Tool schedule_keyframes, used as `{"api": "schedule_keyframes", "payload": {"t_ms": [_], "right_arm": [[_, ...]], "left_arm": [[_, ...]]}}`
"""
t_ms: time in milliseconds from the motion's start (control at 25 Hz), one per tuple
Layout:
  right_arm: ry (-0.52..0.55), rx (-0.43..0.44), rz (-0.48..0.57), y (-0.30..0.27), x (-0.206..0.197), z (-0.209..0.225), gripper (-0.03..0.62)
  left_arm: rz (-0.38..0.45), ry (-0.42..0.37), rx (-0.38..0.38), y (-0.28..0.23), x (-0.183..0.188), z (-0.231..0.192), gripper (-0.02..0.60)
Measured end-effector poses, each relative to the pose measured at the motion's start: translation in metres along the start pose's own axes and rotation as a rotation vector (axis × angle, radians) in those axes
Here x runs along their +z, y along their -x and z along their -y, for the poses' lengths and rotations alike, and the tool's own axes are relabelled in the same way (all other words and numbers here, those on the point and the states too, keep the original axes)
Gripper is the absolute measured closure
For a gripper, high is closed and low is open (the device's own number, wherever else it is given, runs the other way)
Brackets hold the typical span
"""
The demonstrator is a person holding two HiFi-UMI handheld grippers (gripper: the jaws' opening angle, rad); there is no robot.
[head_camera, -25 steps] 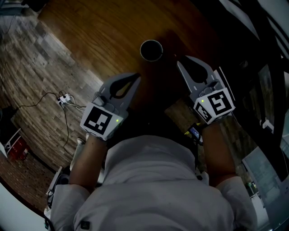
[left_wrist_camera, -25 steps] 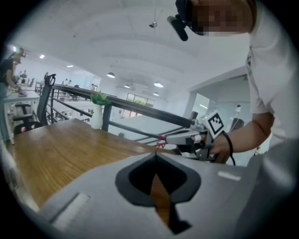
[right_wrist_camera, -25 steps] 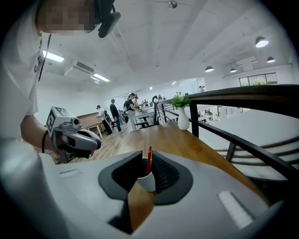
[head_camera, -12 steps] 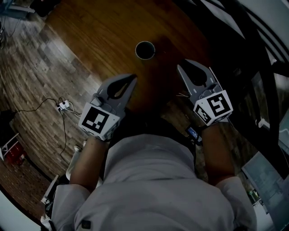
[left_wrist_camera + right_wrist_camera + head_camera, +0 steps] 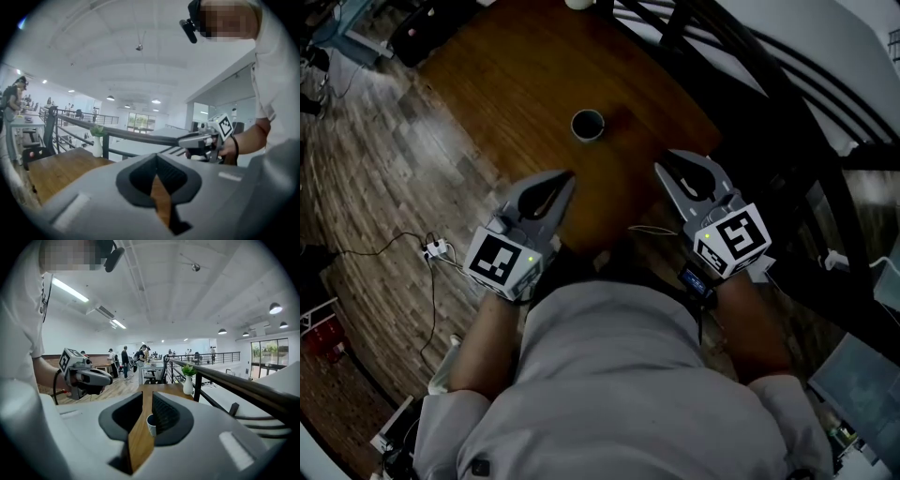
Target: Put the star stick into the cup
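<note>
A small dark cup [image 5: 587, 125] stands upright on the brown wooden table [image 5: 516, 84], and shows again through the jaws in the right gripper view [image 5: 151, 424]. My left gripper [image 5: 568, 175] and right gripper [image 5: 660, 170] hover side by side over the table's near edge, short of the cup. Both are shut with nothing between the jaws. A thin pale line [image 5: 652, 229] lies at the table edge beside the right gripper, too faint to identify. I see no clear star stick.
A white vase with a green plant [image 5: 188, 380] stands at the table's far end, by a dark railing [image 5: 741, 84]. Wooden floor [image 5: 366, 187] with a power strip and cable [image 5: 436, 249] lies to the left. People stand at desks far off.
The head view has pulled back: the cup looks smaller and farther, more table shows. Both grippers have kept their pose, shut, side by side near the body.
</note>
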State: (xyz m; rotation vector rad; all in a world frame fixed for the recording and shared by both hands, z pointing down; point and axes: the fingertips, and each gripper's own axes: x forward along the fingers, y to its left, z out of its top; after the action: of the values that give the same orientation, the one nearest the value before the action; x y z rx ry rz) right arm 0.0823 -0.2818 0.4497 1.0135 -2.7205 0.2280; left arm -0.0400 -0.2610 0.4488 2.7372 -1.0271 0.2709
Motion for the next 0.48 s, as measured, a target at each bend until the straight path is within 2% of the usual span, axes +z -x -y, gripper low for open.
{"api": "schedule_keyframes", "payload": {"t_ms": [120, 280, 480], "right_arm": [[0.033, 0.015, 0.031, 0.021, 0.018, -0.015, 0.525], [0.061, 0.027, 0.068, 0.046, 0.043, -0.03, 0.525], [0.082, 0.035, 0.112, 0.073, 0.059, -0.048, 0.525]], "left_arm": [[0.022, -0.004, 0.035, 0.016, 0.018, 0.016, 0.578], [0.078, -0.047, 0.045, 0.033, 0.044, 0.039, 0.578], [0.104, -0.062, 0.065, 0.045, 0.058, 0.065, 0.578]]}}
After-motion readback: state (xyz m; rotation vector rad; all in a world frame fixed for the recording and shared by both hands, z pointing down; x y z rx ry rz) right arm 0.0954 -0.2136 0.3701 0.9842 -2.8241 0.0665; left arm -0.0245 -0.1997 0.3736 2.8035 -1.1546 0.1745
